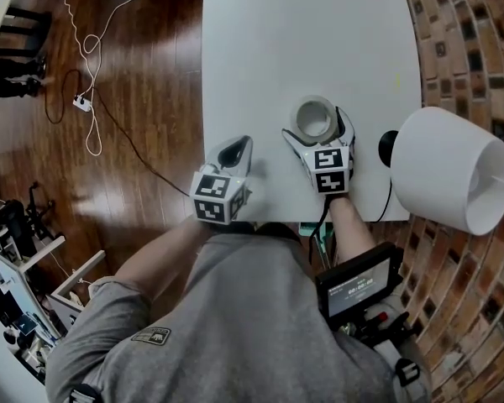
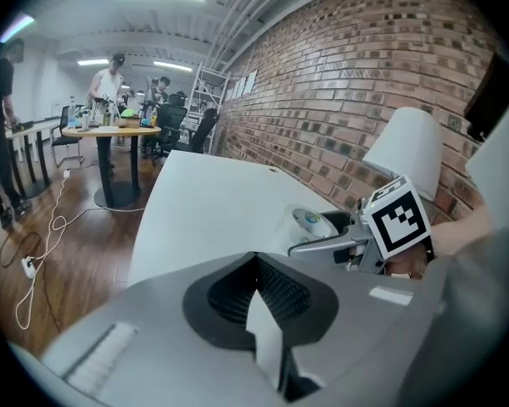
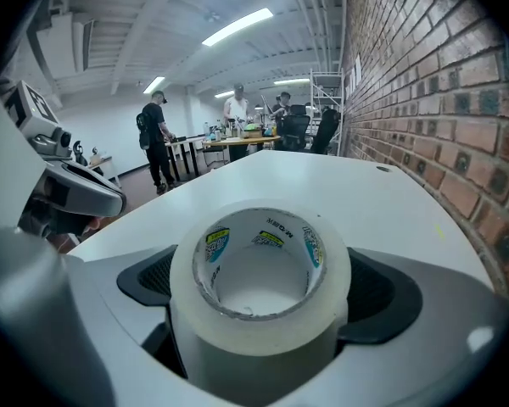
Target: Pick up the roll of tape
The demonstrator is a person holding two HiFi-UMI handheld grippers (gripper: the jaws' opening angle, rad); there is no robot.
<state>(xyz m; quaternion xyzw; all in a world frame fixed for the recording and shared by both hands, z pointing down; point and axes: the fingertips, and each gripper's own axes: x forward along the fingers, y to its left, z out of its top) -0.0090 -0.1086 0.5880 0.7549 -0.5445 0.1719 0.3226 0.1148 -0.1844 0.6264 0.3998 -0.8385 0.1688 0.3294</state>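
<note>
A roll of clear tape (image 1: 314, 117) stands on its flat side on the white table (image 1: 302, 32), near the front edge. My right gripper (image 1: 317, 126) is open wide, with one jaw on each side of the roll. In the right gripper view the tape (image 3: 254, 354) fills the space between the dark pads (image 3: 386, 299), and I see no squeeze on it. My left gripper (image 1: 235, 148) rests to the left of it, near the table's front left corner, shut and empty. In the left gripper view, the roll (image 2: 310, 220) and the right gripper (image 2: 322, 237) show beyond the shut left gripper (image 2: 259, 271).
A large white lampshade (image 1: 449, 170) lies just right of the table's edge, close to my right hand. A brick wall (image 1: 479, 49) runs along the right. Cables (image 1: 88, 99) trail over the wooden floor on the left. People stand at distant tables (image 3: 237, 147).
</note>
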